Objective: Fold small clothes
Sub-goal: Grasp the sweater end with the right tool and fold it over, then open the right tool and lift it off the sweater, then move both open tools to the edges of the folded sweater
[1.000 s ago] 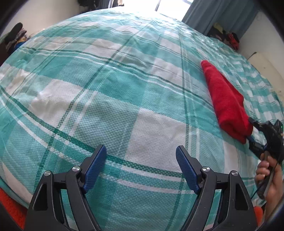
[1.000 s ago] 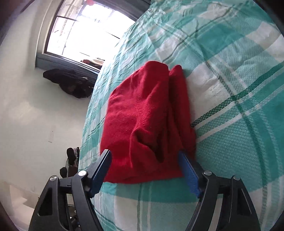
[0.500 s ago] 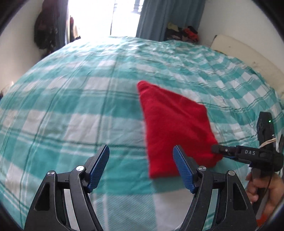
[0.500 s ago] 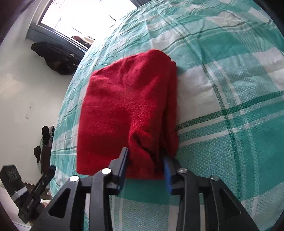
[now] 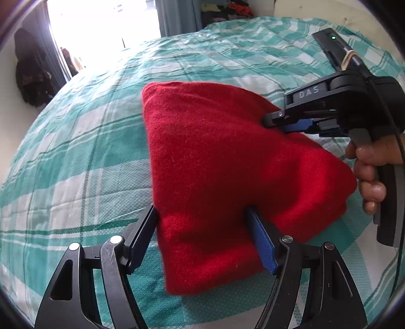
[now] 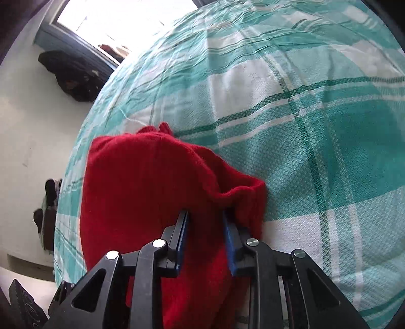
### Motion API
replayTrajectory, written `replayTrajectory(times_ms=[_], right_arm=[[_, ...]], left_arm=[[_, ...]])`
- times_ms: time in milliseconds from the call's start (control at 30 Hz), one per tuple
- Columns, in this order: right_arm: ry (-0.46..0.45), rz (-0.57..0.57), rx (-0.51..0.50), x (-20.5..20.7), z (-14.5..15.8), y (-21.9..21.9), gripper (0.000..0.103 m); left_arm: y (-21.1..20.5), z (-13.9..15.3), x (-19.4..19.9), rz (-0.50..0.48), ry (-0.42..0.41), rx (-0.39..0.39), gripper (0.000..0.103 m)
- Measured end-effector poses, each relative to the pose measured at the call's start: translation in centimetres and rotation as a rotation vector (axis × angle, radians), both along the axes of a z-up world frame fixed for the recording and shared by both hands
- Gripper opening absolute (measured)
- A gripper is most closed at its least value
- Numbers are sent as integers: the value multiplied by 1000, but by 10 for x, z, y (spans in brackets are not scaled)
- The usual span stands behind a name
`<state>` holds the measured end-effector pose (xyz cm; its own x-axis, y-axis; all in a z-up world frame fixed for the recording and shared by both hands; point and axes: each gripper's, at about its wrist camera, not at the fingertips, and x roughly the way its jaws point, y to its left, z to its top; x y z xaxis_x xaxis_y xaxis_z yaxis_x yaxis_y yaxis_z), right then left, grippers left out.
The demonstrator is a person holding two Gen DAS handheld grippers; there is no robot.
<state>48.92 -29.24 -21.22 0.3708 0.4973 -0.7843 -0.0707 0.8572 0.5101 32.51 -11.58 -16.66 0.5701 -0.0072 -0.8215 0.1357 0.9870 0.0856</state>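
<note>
While the red cloth (image 5: 227,177) lies folded on the green and white checked bedspread (image 5: 76,157), both pairs of tongs are at it from two sides. In the left wrist view the left gripper (image 5: 202,238) stands wide, with the near corner of the cloth between its fingers; the left finger meets the cloth's edge and the blue pad of the right finger (image 5: 260,243) lies against the fabric, but whether they press on it I cannot tell. The right gripper (image 6: 205,235) has just been closing, and in its own view a bunched ridge of the cloth (image 6: 152,202) sits pinched between its two blue pads, the fabric rising in a fold just beyond the fingertips. From the left view the right gripper (image 5: 276,121) reaches in from the right edge, its tips buried in the cloth's far side, with a hand (image 5: 372,172) wrapped round its handle. Behind the bed a bright window (image 6: 121,22) shows
</note>
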Motion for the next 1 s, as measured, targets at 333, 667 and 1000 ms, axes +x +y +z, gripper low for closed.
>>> replayTrajectory(times_ms=[333, 667, 1000], right_arm=[[-221, 240, 106, -113, 78, 11, 29], [-175, 155, -123, -167, 48, 5, 35], [-164, 42, -108, -225, 38, -29, 67]], left_arm=[[15, 1, -19, 78, 66, -22, 75], [16, 11, -23, 95, 81, -6, 76], [49, 9, -67, 85, 104, 29, 84]])
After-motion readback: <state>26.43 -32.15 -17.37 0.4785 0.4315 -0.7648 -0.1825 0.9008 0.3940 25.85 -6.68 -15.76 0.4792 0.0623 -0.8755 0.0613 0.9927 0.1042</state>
